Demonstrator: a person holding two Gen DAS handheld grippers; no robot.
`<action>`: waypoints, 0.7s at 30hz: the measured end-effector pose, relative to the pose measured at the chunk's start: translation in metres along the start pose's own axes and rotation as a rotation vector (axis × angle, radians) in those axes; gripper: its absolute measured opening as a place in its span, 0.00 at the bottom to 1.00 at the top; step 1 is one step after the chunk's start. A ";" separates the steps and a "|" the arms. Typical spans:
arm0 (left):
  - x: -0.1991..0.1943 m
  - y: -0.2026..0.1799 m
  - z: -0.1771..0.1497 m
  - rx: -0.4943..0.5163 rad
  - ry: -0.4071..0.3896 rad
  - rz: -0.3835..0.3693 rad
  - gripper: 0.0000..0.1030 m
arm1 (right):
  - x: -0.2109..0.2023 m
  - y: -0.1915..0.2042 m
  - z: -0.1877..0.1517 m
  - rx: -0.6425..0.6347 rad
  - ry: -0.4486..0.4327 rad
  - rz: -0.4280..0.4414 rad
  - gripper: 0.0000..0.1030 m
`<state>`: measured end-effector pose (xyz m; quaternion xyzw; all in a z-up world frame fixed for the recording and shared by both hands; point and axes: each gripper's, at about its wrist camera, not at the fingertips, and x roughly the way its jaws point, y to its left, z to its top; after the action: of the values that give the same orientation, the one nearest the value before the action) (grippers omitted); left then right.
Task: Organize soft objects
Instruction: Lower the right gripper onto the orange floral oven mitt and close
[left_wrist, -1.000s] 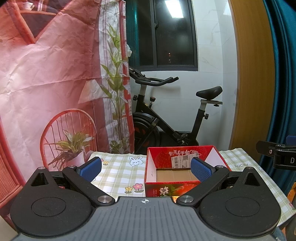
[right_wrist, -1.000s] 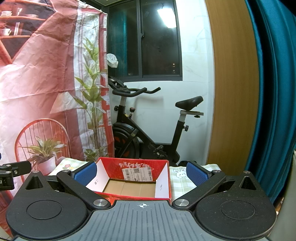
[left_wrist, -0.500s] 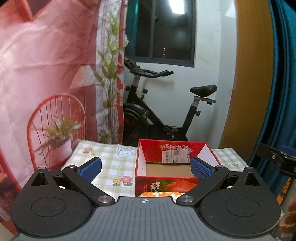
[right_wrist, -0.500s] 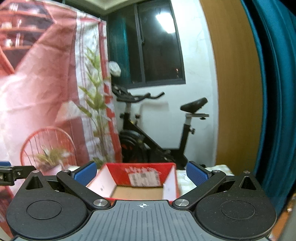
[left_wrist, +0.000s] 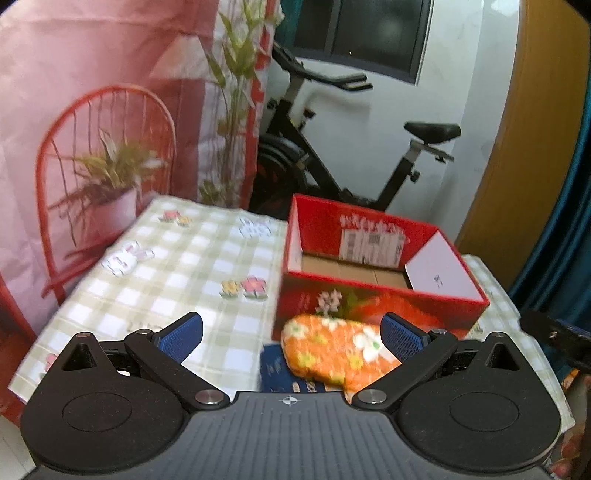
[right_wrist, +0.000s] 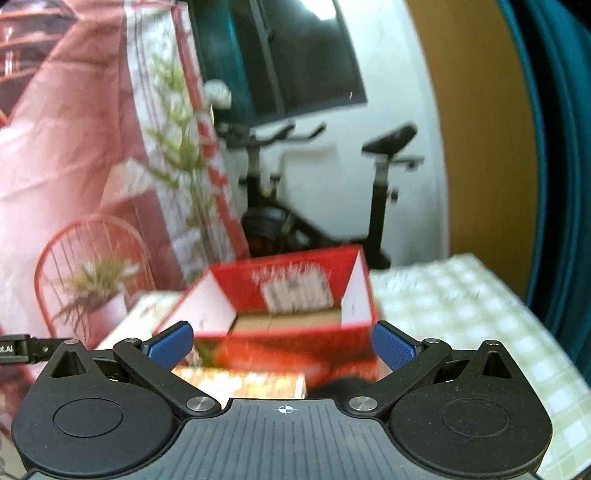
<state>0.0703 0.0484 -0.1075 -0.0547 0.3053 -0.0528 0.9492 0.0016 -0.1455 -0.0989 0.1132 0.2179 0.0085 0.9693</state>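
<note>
Left wrist view: the left gripper (left_wrist: 291, 336) has its fingers (left_wrist: 181, 335) spread wide and holding nothing, poised above the near part of the surface (left_wrist: 184, 266), which is covered by a green-and-white checked cloth printed with rabbits and flowers. Between the two blue pads, low in the frame, lies an orange floral soft object (left_wrist: 332, 350) — it sits just in front of the red box (left_wrist: 376, 299), close to or touching its front wall. Under the soft object's left end a dark blue item (left_wrist: 273, 369) shows; what it is cannot be told. The red box is open at the top, with a brown cardboard floor, white inner flaps and a shipping label on its far inner wall. Behind the surface stands a black exercise bike (left_wrist: 332, 155), and to the left hangs a pink printed backdrop (left_wrist: 92, 92). At the far right edge a black part of the other gripper just enters the frame.

Right wrist view: this picture is blurred. The right gripper (right_wrist: 282, 345) also has its fingers (right_wrist: 392, 348) set wide apart with nothing between them. The red box (right_wrist: 288, 317) stands straight ahead, and just below its front wall the orange soft object (right_wrist: 240, 382) appears as a bright smear, low between the fingers. A dark shape lies beside it to the right — too blurred to name. The checked surface (right_wrist: 461, 306) runs off to the right, with a teal curtain (right_wrist: 554, 147) beyond it.
</note>
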 end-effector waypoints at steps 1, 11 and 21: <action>0.003 0.000 -0.003 0.003 0.006 0.000 1.00 | 0.005 0.002 -0.002 -0.014 0.017 -0.019 1.00; 0.028 -0.012 -0.023 0.130 0.044 0.056 0.99 | 0.036 0.006 -0.037 -0.065 0.122 -0.019 0.99; 0.056 -0.012 -0.032 0.089 0.114 -0.046 0.66 | 0.060 0.008 -0.051 -0.093 0.182 0.105 0.58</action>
<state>0.0955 0.0272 -0.1640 -0.0165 0.3548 -0.0909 0.9304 0.0341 -0.1224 -0.1673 0.0784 0.2981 0.0795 0.9480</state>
